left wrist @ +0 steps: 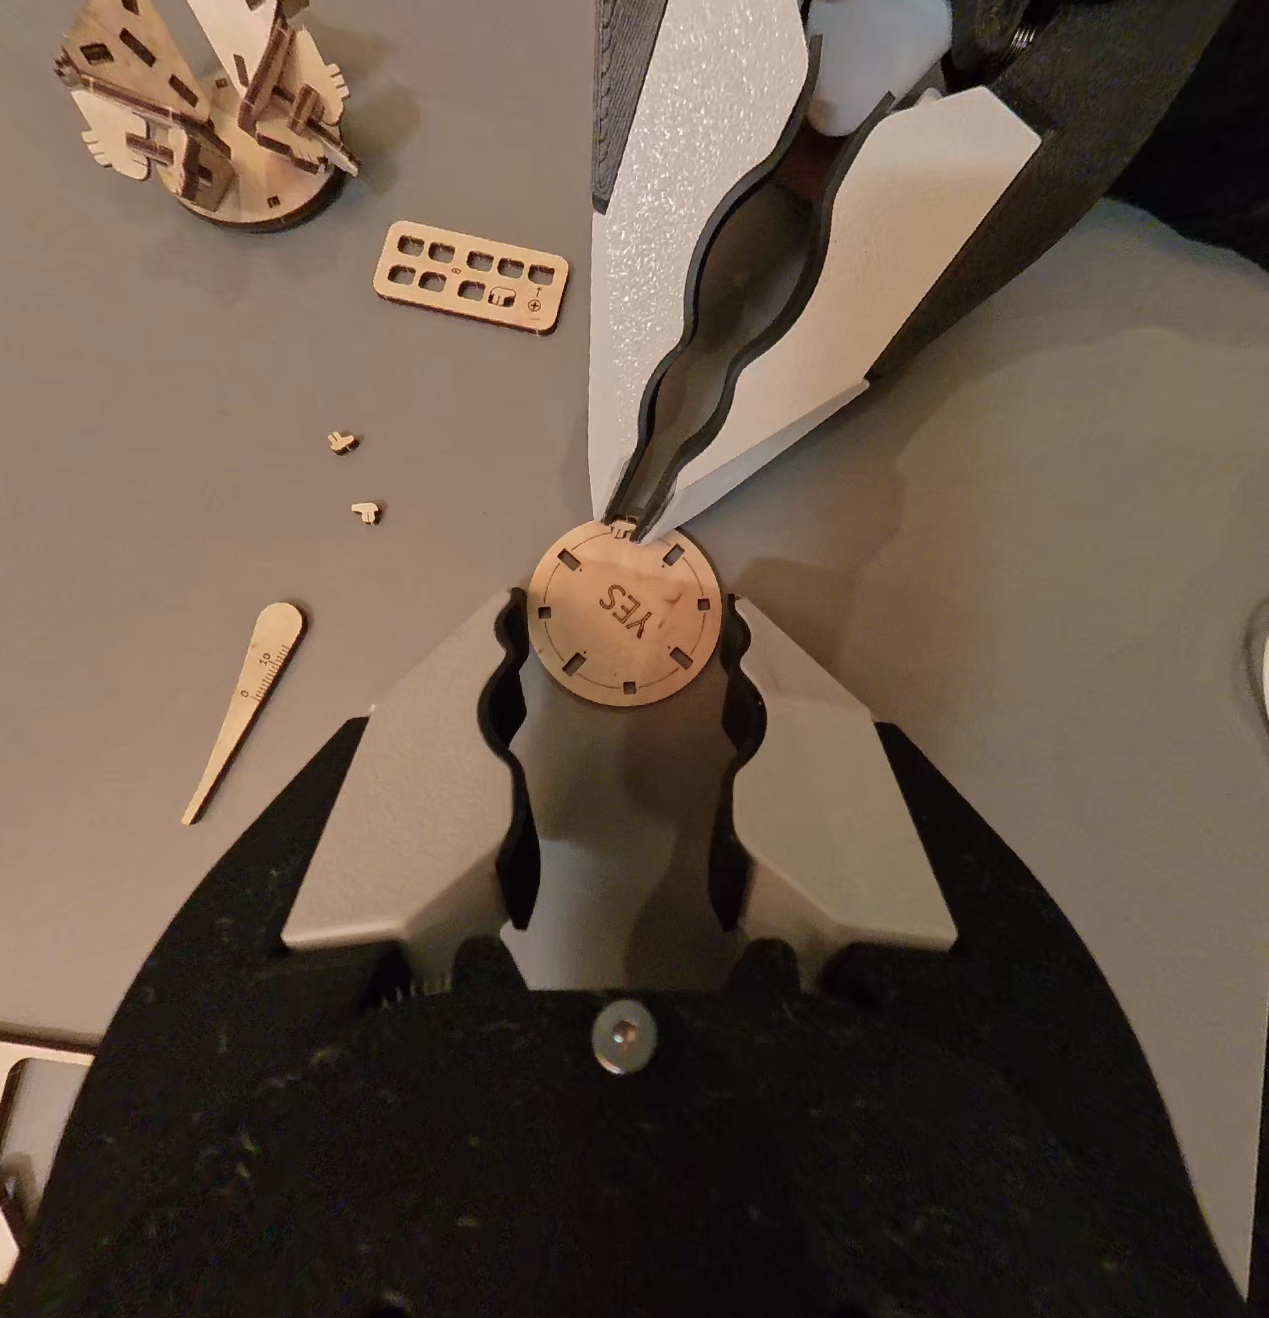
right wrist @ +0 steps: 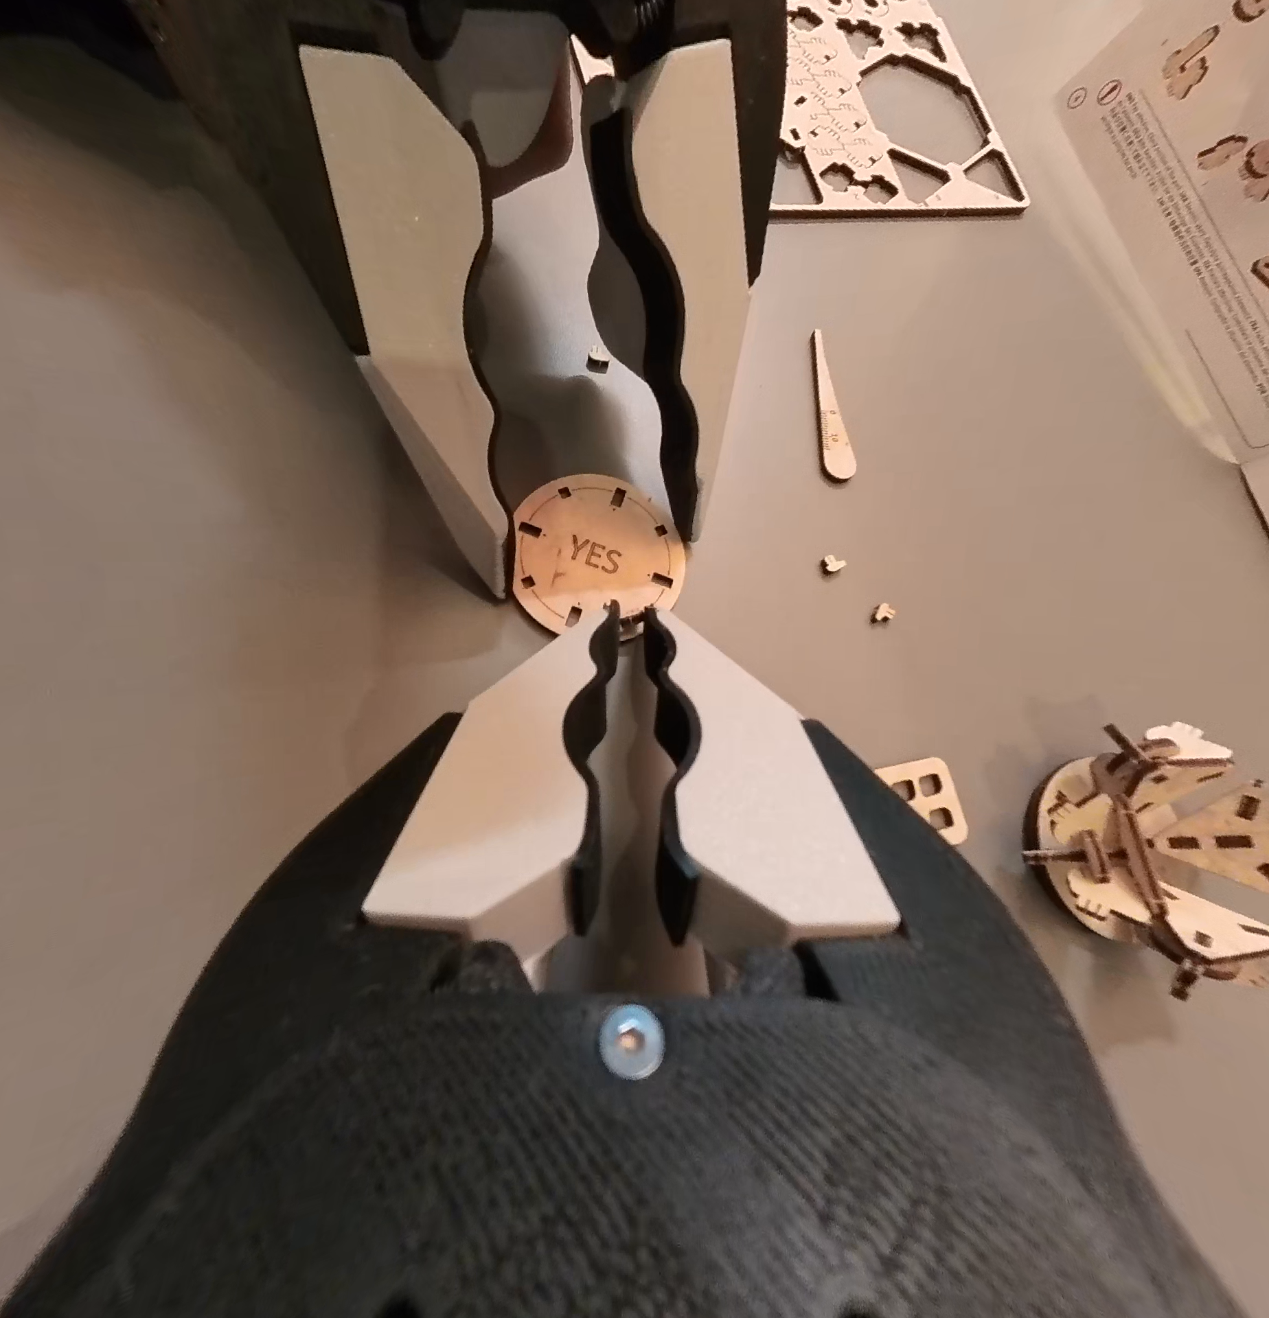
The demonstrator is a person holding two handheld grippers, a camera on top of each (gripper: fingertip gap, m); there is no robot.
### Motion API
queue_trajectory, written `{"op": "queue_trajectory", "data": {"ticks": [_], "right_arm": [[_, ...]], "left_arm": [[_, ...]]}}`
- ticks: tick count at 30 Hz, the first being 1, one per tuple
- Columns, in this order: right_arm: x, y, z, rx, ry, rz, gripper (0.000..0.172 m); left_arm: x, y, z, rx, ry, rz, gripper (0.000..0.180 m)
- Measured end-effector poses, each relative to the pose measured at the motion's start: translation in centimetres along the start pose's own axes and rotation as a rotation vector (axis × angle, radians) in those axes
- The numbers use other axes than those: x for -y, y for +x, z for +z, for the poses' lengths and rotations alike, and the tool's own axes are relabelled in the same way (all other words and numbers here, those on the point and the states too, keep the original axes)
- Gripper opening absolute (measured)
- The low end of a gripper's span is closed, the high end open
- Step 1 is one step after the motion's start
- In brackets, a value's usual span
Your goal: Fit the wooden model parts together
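The left gripper (left wrist: 624, 627) has its jaws on both sides of a round wooden disc (left wrist: 621, 642). The disc lies flat on the gray table (left wrist: 189, 499), in the middle of the left wrist view. Both black pads (left wrist: 507, 642) touch the disc's rim, so the jaws are gripping the disc.

The right gripper (left wrist: 623, 526) comes down from the top of that view. Its jaws are nearly closed on a tiny wooden peg (left wrist: 622, 529), right at the top edge of the disc. In the right wrist view the same gripper (right wrist: 628, 619) pinches the peg at the bottom edge of the disc.

To the left in the left wrist view lie two small wooden bits (left wrist: 343, 443), a thin wooden ruler stick (left wrist: 250, 702) and a flat wooden plate with holes (left wrist: 471, 285). A half-built wooden model (left wrist: 203, 121) stands in the upper left. In the upper right of the right wrist view are a cut-out wooden sheet (right wrist: 895, 107) and a paper booklet (right wrist: 1188, 249).
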State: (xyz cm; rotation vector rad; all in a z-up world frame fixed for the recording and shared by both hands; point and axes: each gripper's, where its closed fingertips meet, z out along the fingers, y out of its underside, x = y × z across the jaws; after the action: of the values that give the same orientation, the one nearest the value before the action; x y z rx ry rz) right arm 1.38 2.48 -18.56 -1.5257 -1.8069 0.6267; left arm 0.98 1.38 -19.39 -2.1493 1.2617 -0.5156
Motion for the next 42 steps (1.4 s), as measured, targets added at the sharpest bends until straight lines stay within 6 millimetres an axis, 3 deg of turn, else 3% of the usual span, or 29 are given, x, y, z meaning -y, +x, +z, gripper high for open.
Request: {"op": "queue_trajectory", "data": {"ticks": [19,26,42], "right_arm": [[0.7,0.1,-0.2,0.025,0.003,0.014,0.005],[-0.4,-0.4,-0.6,0.144,-0.210,-0.003,0.005],[-0.5,-1.0,-0.4,0.238,-0.307,-0.032,0.005]], "left_arm": [[0.0,0.0,0.0,-0.010,0.007,0.004,0.053],[0.0,0.3,0.0,-0.025,0.005,0.021,0.053],[0.0,0.9,0.1,-0.040,0.000,0.040,0.053]]}}
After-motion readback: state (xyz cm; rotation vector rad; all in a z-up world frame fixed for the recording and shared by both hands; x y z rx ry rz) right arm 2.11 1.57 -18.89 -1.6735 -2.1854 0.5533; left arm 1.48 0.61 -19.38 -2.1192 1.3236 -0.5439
